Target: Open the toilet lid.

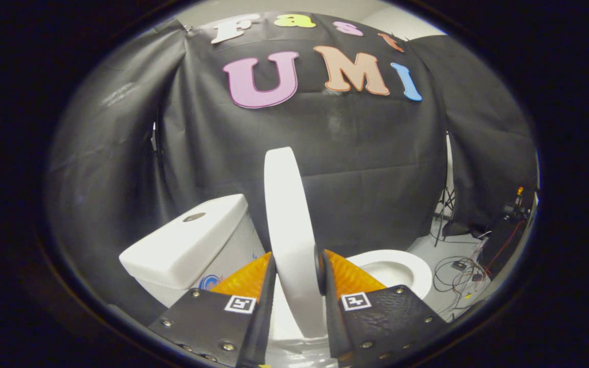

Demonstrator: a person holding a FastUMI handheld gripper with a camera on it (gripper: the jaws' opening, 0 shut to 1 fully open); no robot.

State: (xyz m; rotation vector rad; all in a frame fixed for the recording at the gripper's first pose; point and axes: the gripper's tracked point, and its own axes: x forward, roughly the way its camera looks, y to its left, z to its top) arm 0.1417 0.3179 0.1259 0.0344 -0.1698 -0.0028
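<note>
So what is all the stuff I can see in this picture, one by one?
toilet lid: one, white, raised on edge, standing between the two fingers
toilet tank: one, white, round flush button on top, beside the lid
toilet seat: one, white, lying down over the bowl on the lid's other side
cables: a tangle, dark with some red, on the floor beyond the seat
stand: one, dark, thin legs, by the cloth wall past the cables
cloth wall: black, behind the toilet
gripper: one, both fingers pressed on the lid's edge
</note>
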